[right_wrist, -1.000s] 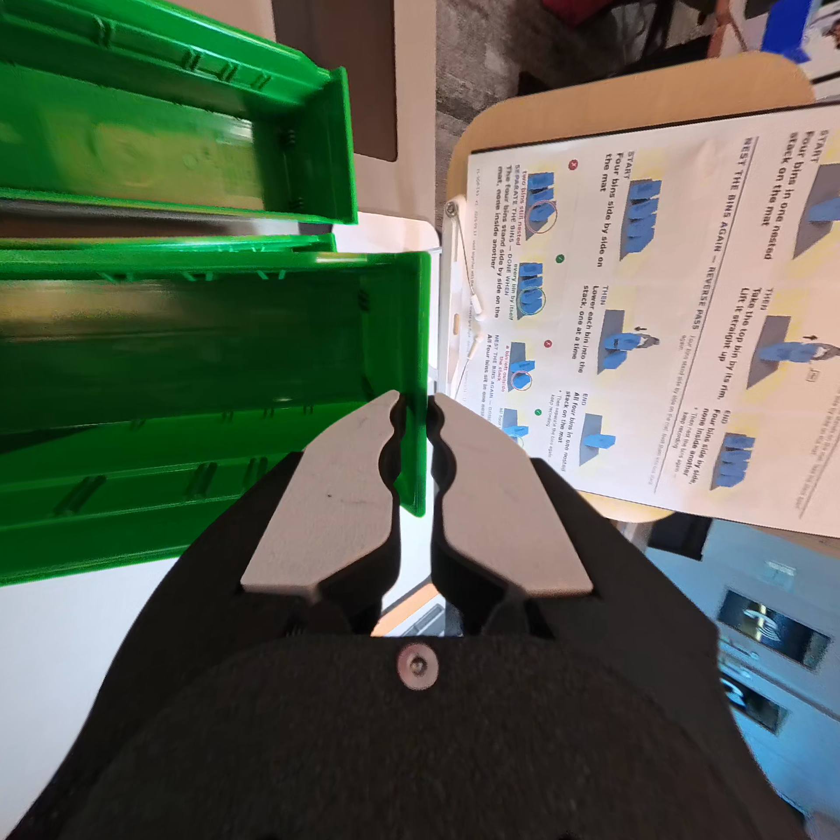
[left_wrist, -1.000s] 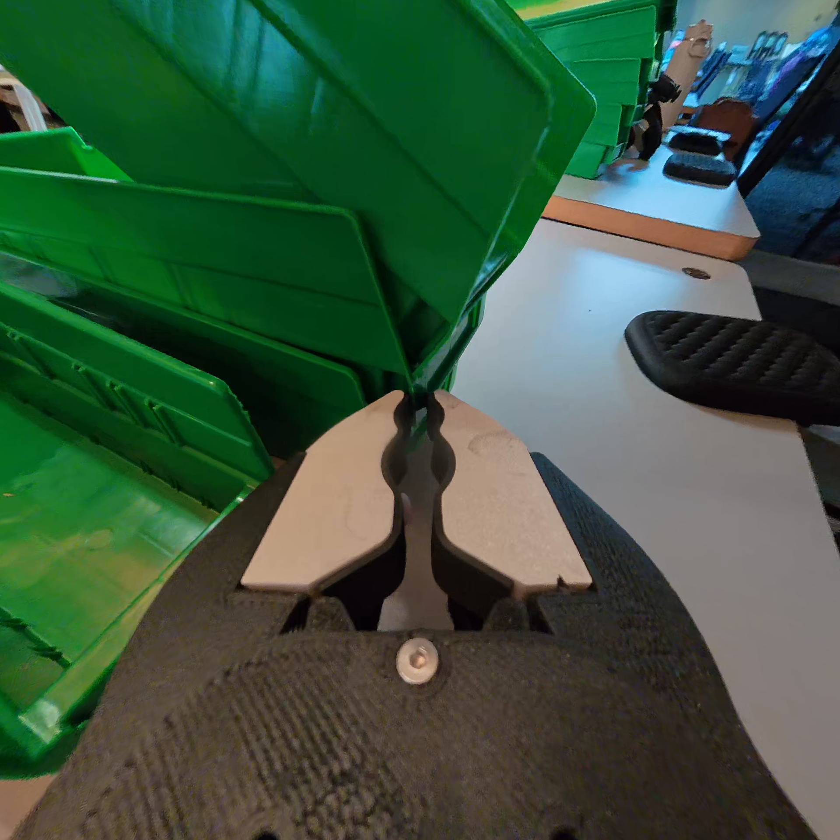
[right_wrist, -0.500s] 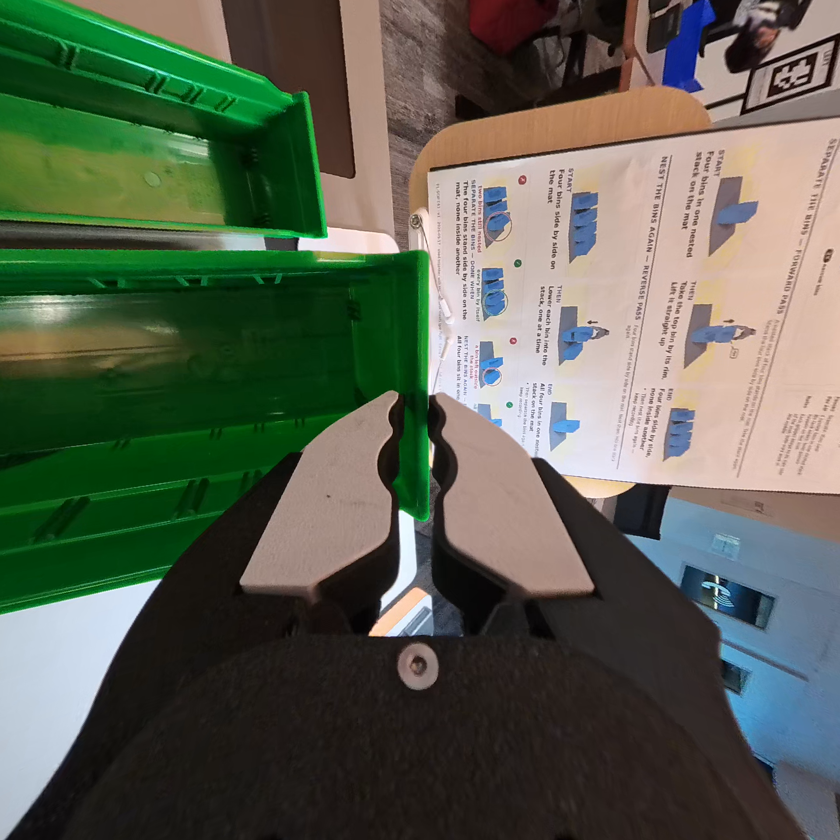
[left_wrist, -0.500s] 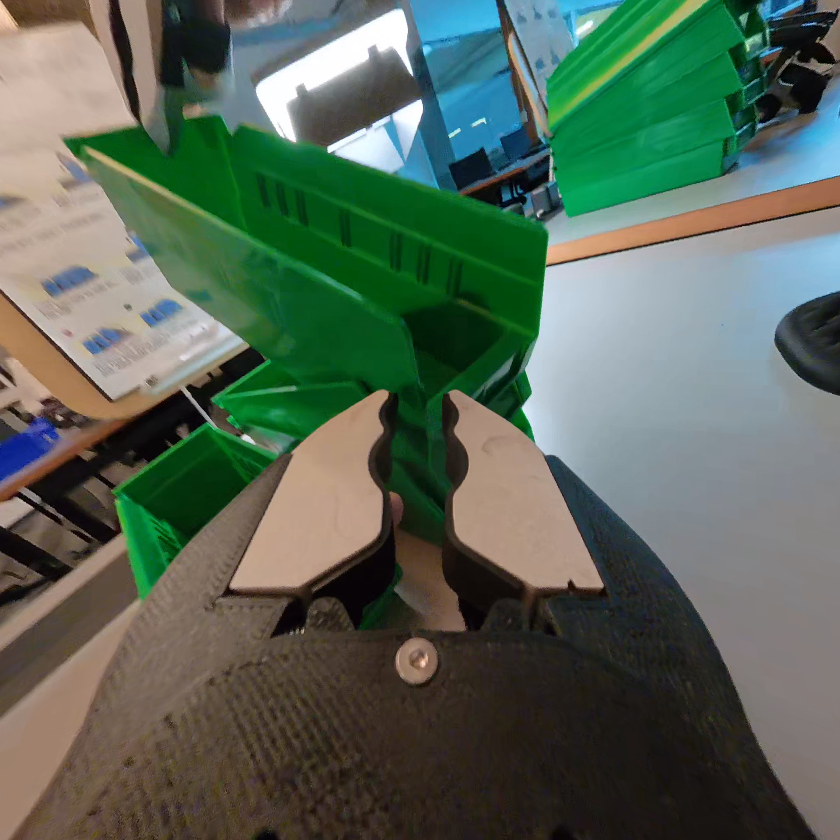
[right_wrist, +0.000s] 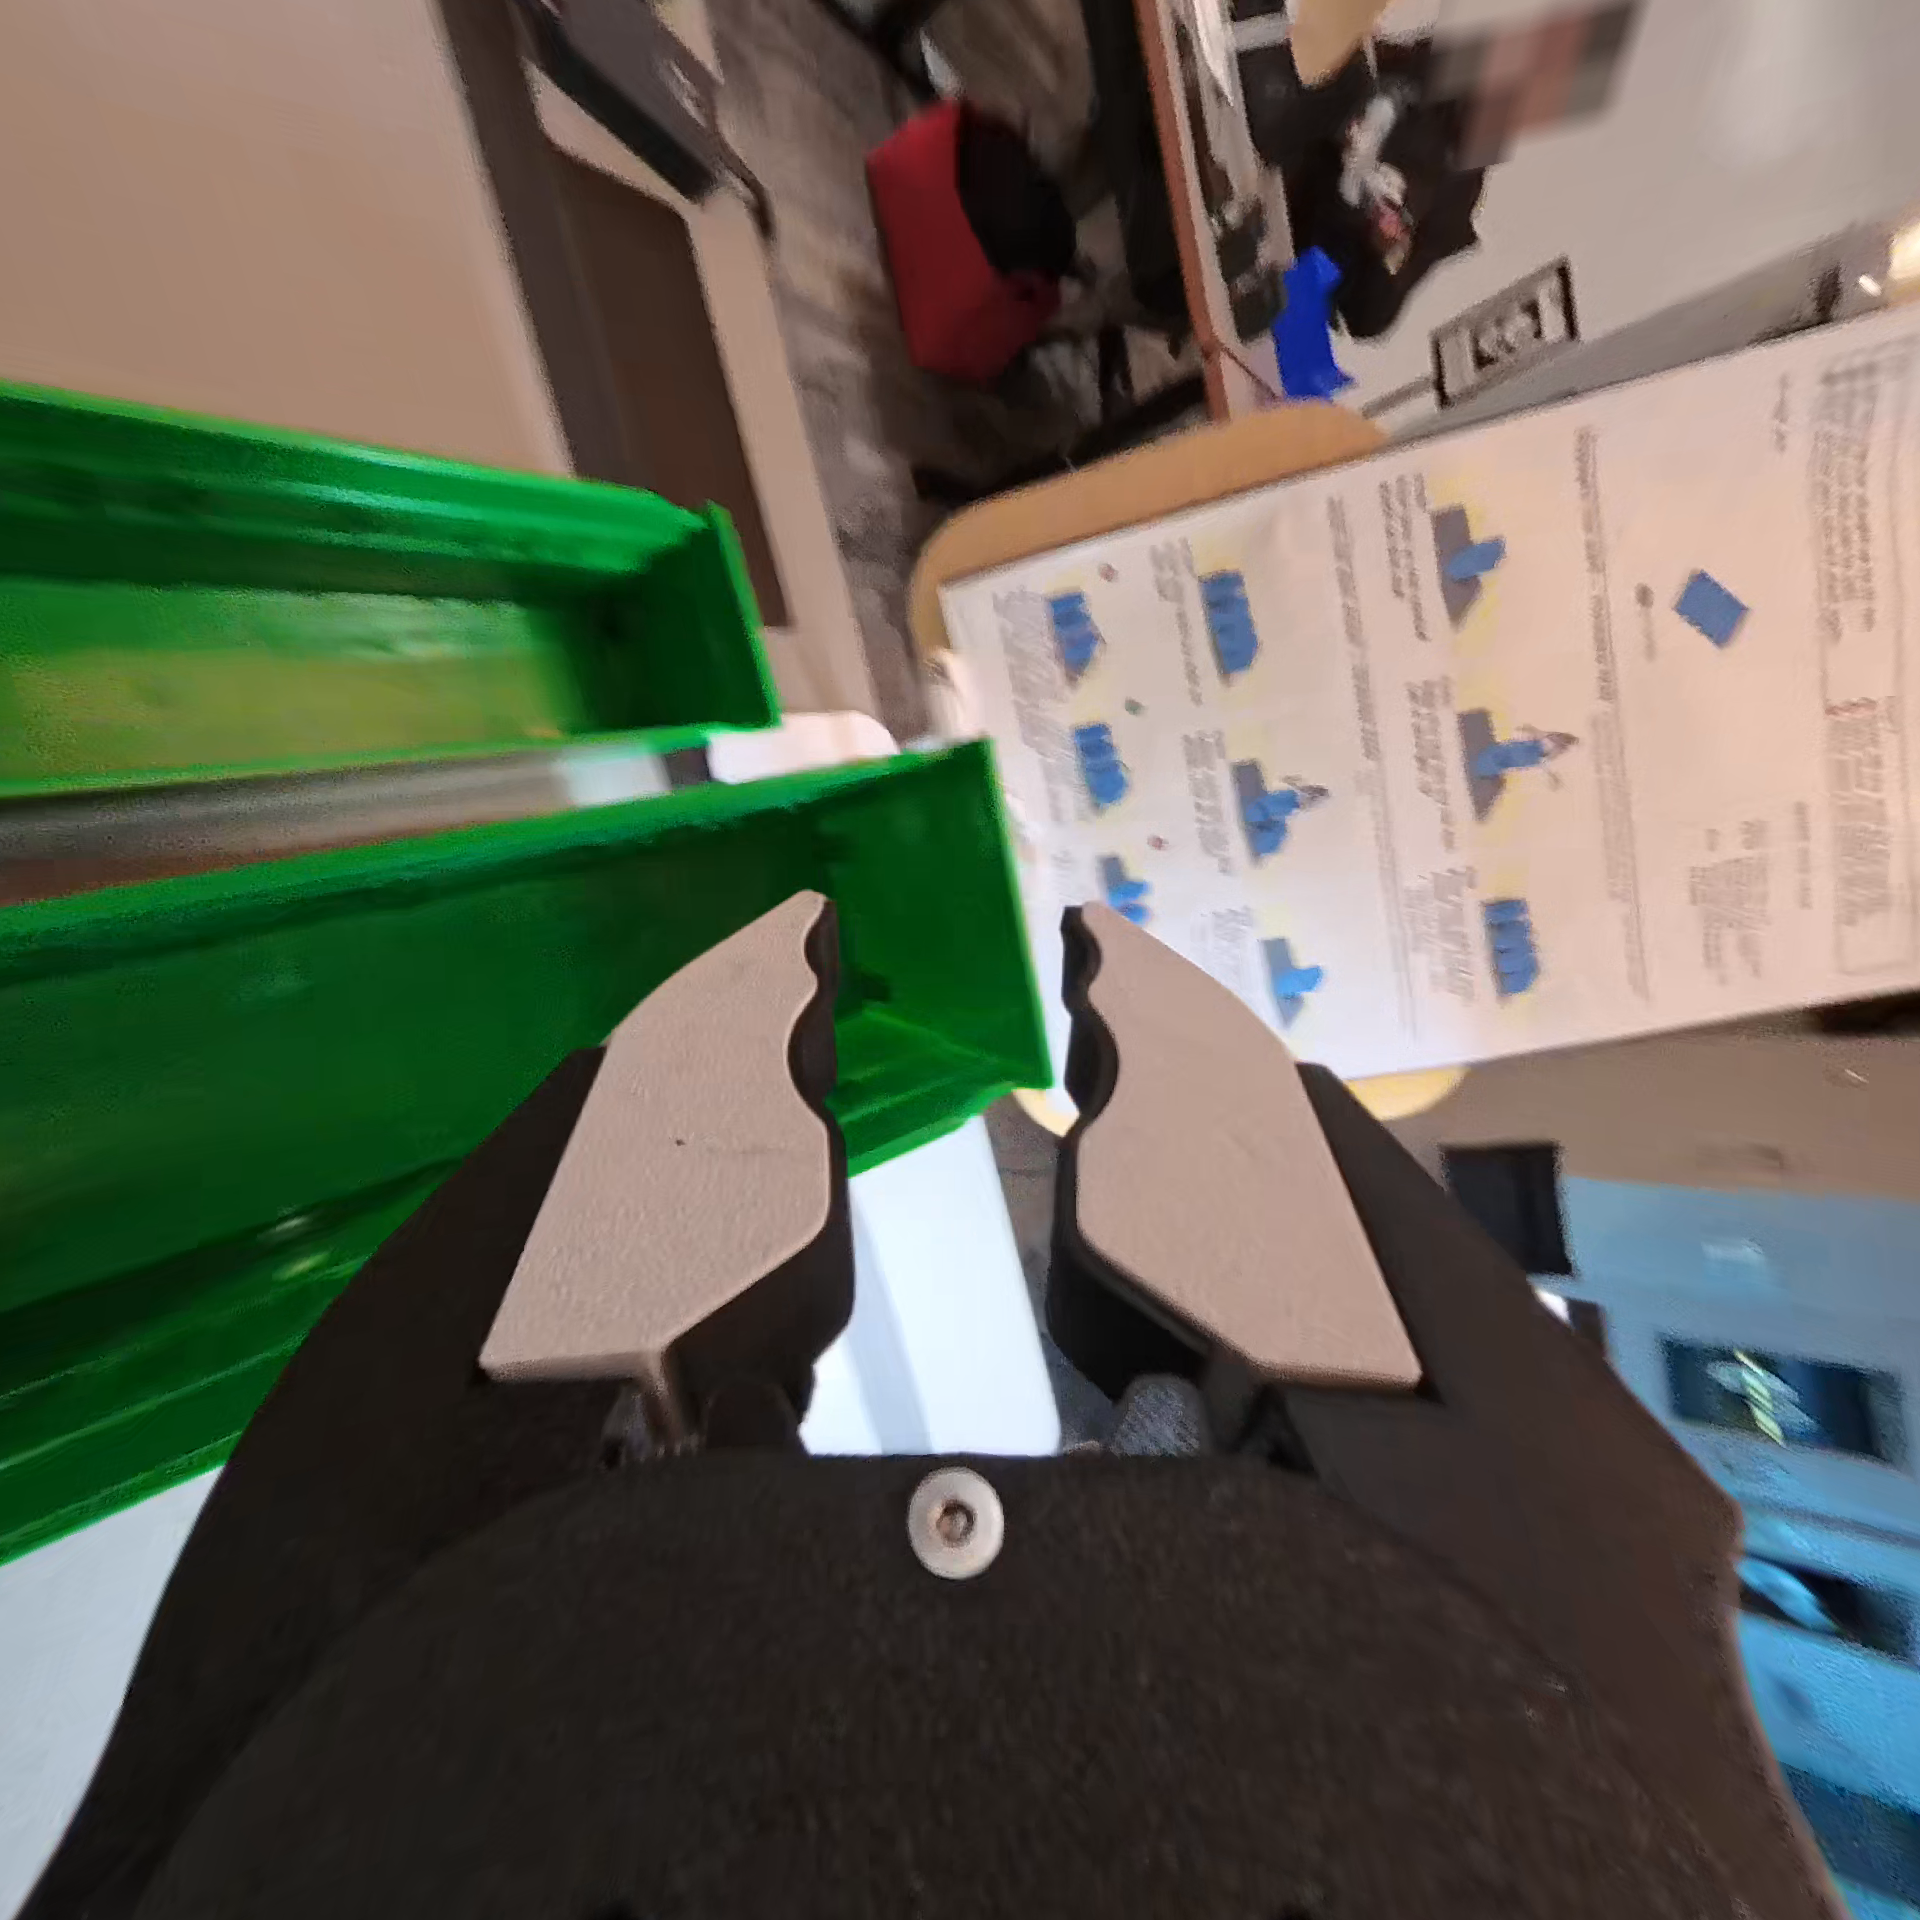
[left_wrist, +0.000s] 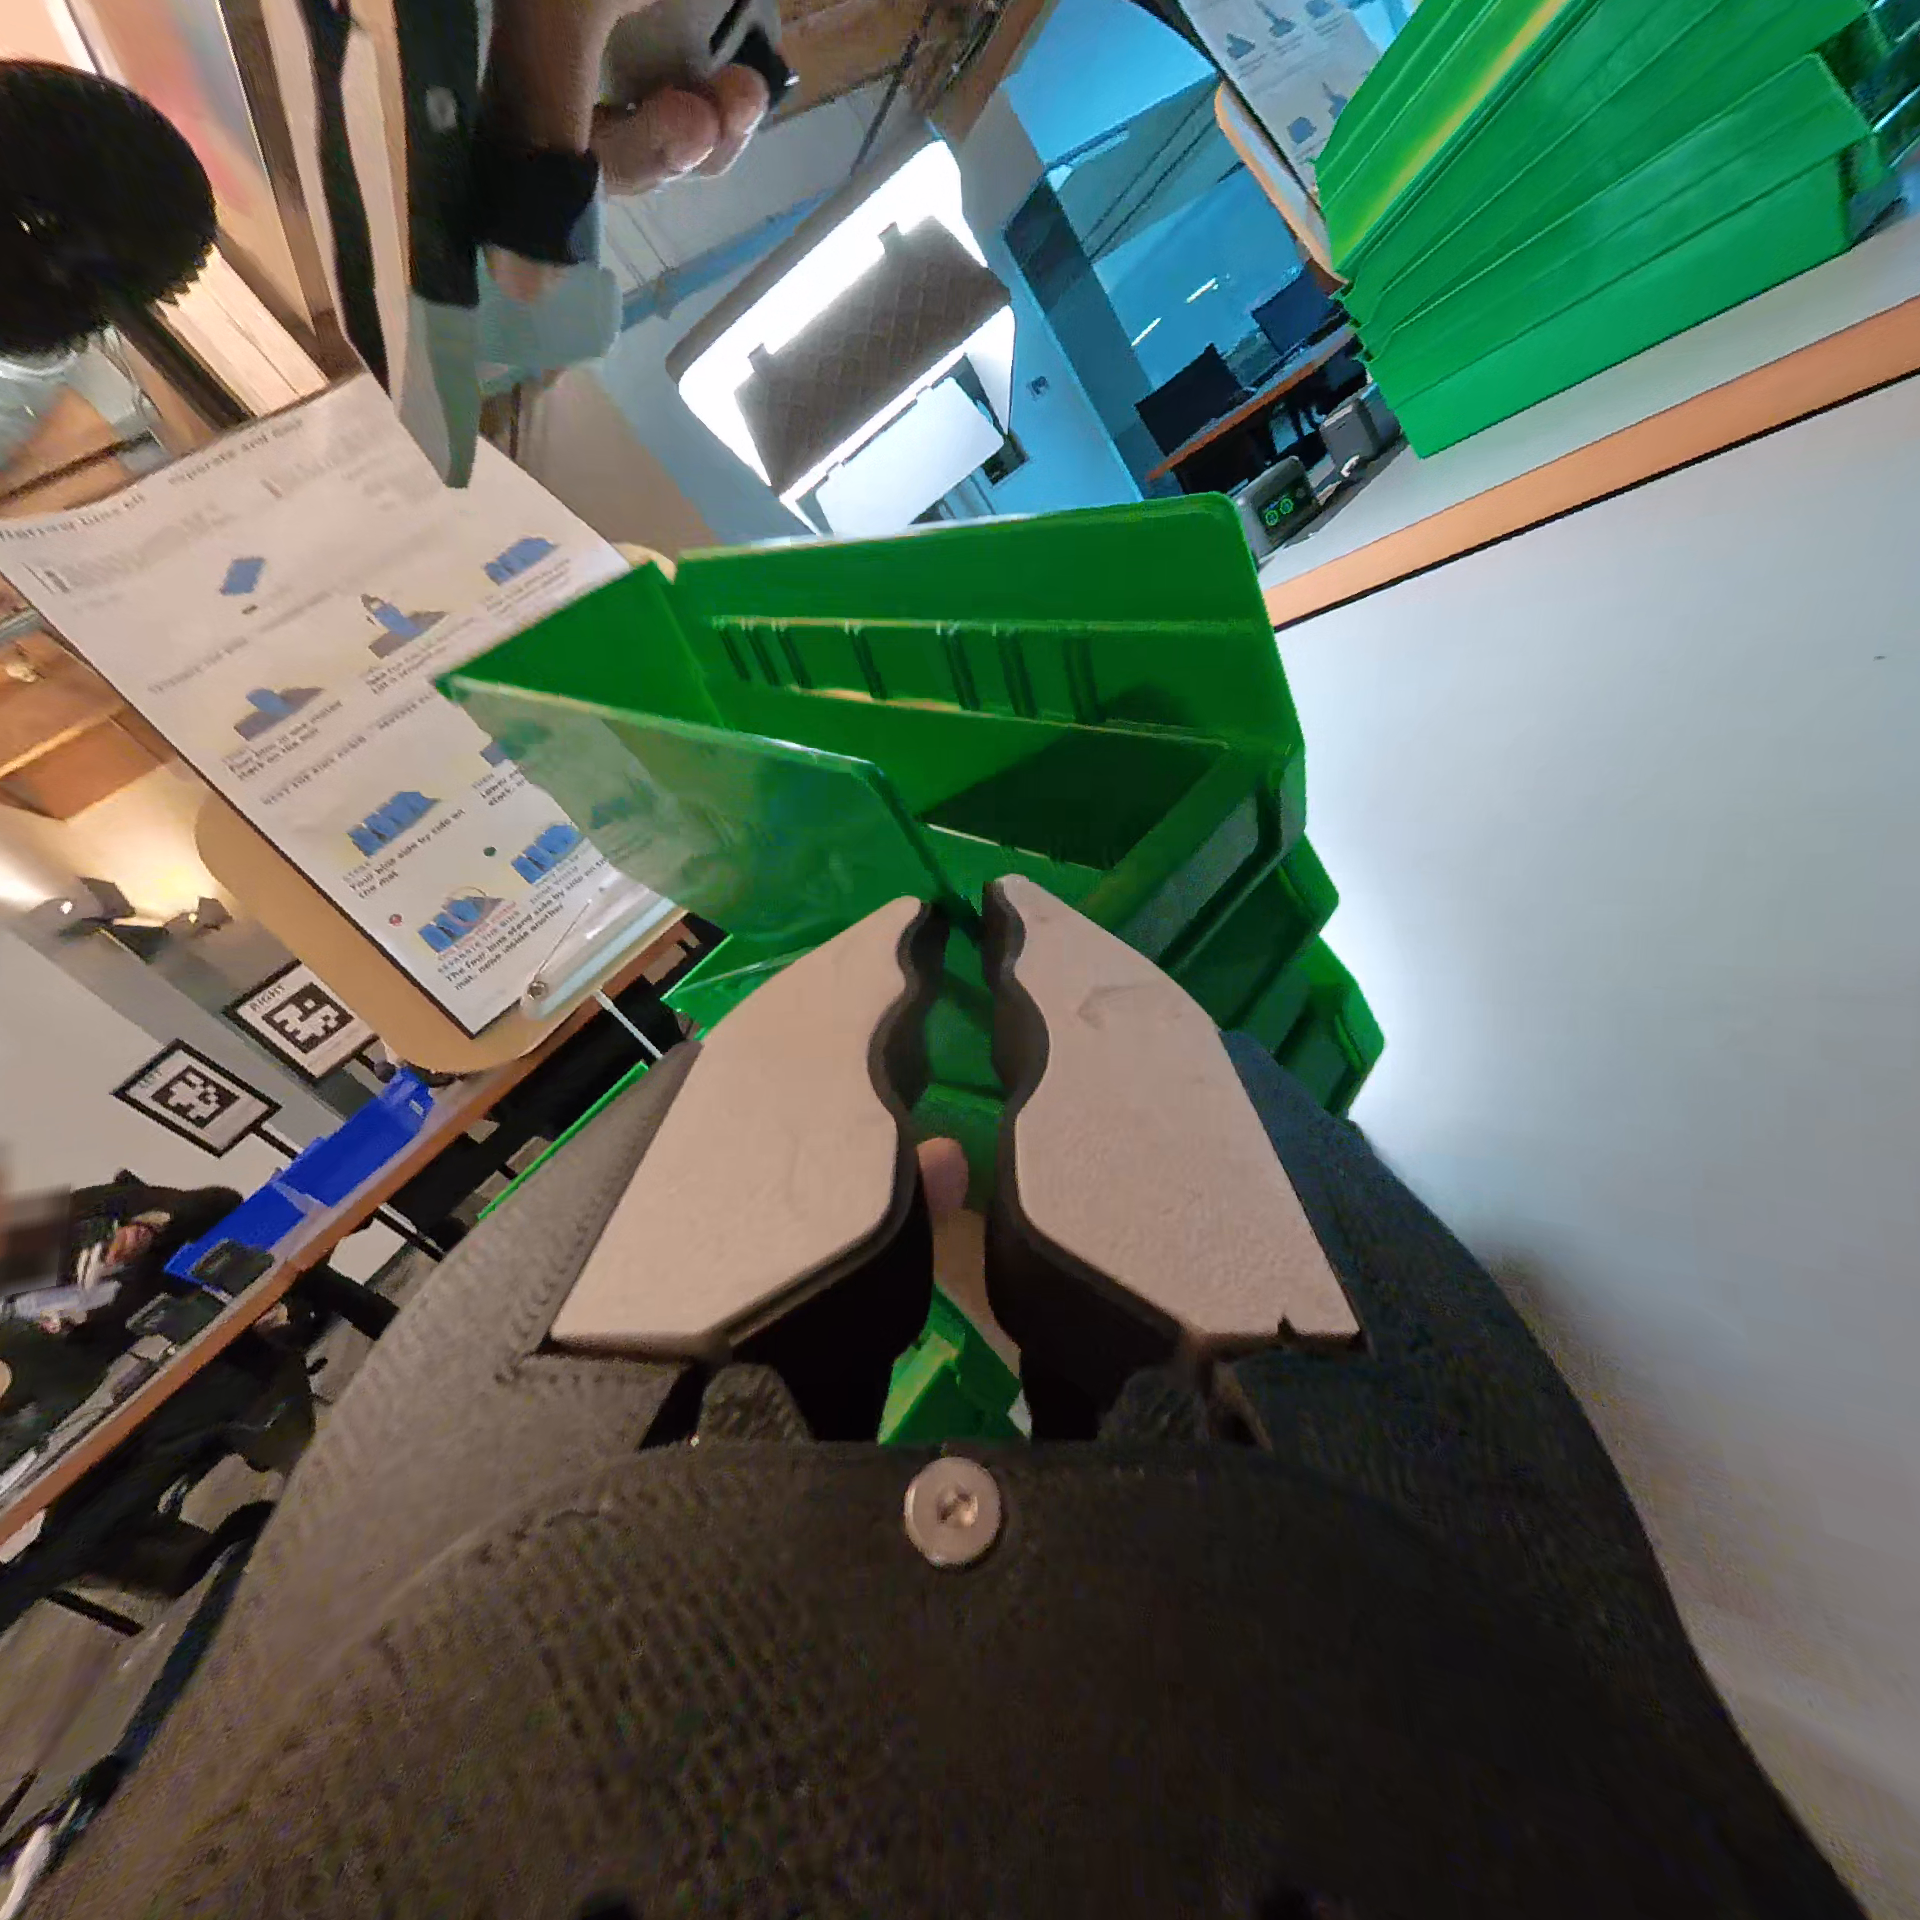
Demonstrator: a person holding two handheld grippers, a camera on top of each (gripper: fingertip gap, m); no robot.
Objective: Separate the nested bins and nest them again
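Observation:
The top green bin [left_wrist: 987,644] sits tilted in a stack of nested green bins [left_wrist: 1278,987] on the white table [left_wrist: 1610,935]. My left gripper [left_wrist: 961,914] is shut on this bin's near corner wall. My right gripper [right_wrist: 945,914] is open. The end wall of the green bin [right_wrist: 416,987] stands between its jaws, close to the left fingertip and apart from the right one. A second green bin [right_wrist: 312,644] lies beyond it. In the left wrist view the right gripper [left_wrist: 442,416] shows up high at the left, off the bin.
An instruction sheet on a wooden board [left_wrist: 343,748] stands just past the bins; it also shows in the right wrist view [right_wrist: 1455,779]. Another stack of green bins [left_wrist: 1610,229] is on the far table at the right. Desks and a blue bin [left_wrist: 312,1174] are behind. The grippers' ends are close to 25 centimetres from one another.
My right gripper has opened and let go of the bin's end wall. My left gripper has closed tighter on the corner, and the bin has come down onto the stack.

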